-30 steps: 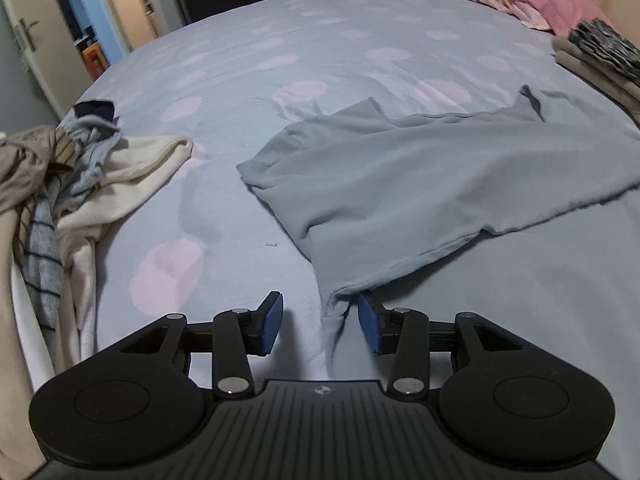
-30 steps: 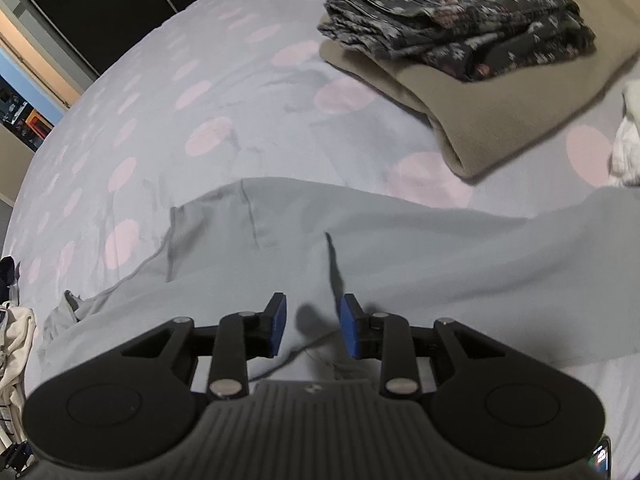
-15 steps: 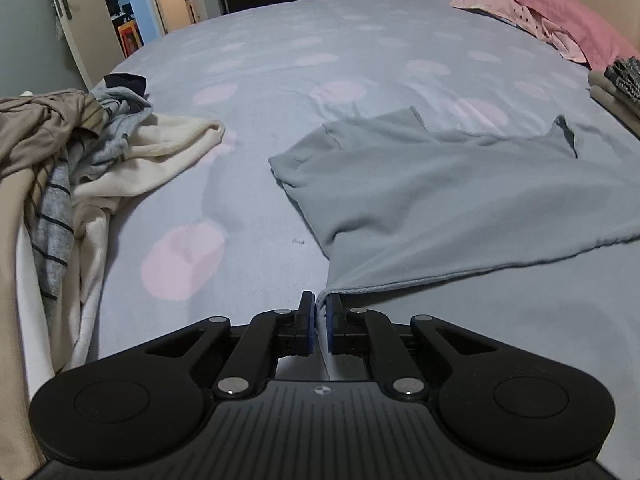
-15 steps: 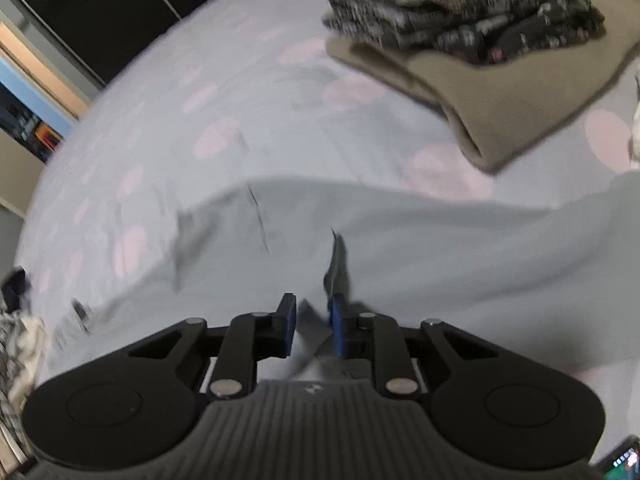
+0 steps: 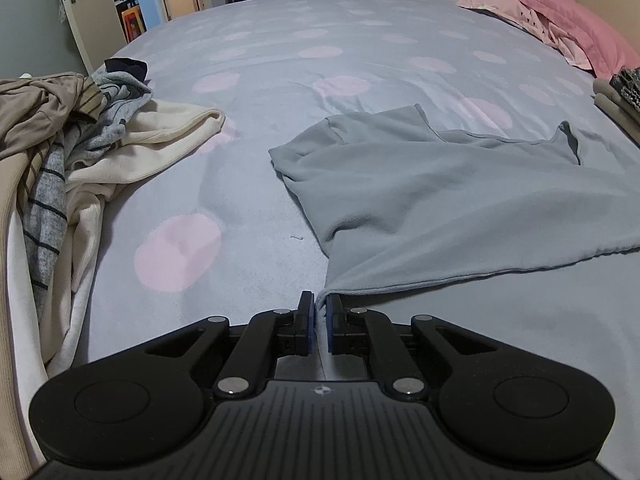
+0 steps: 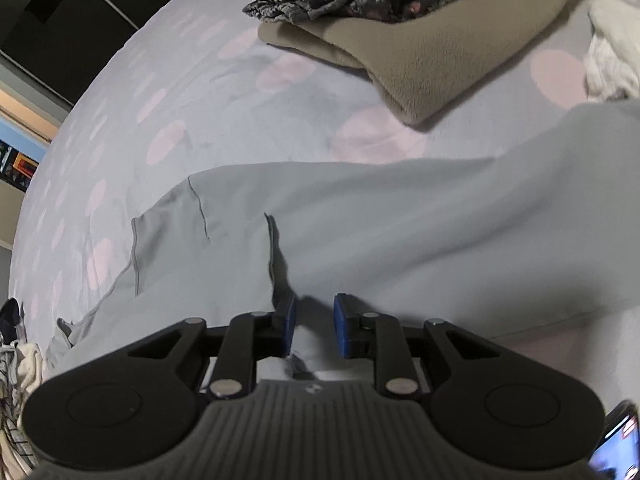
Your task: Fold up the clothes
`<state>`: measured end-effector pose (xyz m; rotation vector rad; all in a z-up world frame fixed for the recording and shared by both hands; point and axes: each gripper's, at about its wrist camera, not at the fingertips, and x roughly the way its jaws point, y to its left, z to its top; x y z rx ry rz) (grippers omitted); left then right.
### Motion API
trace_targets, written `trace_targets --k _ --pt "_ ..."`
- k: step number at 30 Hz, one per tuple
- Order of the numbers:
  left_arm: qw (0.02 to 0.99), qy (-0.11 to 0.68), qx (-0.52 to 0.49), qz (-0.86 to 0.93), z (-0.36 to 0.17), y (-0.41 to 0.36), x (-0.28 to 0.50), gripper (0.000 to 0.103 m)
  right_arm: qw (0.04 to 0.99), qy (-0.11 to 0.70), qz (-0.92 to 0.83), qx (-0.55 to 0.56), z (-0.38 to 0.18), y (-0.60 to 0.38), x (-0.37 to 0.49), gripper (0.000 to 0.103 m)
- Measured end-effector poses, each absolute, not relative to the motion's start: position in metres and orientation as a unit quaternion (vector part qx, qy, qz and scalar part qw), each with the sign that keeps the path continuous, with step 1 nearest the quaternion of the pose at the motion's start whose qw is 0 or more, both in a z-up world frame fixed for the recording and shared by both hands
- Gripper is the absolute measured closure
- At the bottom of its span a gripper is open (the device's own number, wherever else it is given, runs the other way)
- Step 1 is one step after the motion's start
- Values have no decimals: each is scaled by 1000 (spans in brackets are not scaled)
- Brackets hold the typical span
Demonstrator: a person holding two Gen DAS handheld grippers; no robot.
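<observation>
A light grey-blue garment [image 5: 440,196] lies spread on the bed, its near corner lifted. My left gripper [image 5: 319,322] is shut on that corner at the hem. In the right wrist view the same garment [image 6: 360,232] fills the middle. My right gripper [image 6: 315,324] stands over it with the jaws a small gap apart and a bunch of the cloth between the pads; I cannot tell if it grips.
The bed has a grey sheet with pink dots [image 5: 280,80]. A pile of unfolded clothes [image 5: 60,140] lies at the left edge. Pink pillows [image 5: 560,24] lie far right. A folded stack of tan and dark floral clothes [image 6: 400,20] sits beyond the garment.
My left gripper closed on the garment's corner and lifted it slightly. My right gripper narrowed, then reopened a little while staying over the cloth.
</observation>
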<state>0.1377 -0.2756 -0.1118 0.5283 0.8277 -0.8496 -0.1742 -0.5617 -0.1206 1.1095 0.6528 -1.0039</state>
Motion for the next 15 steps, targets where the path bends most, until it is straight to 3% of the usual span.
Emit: trace_targets --k 9,15 --pt "795 391 244 -393 -112 -277 140 99 694 236 -404 547 -120 -560 -161 79" --pt "795 391 245 -394 -112 -278 140 98 698 220 -409 545 -114 -560 -155 102"
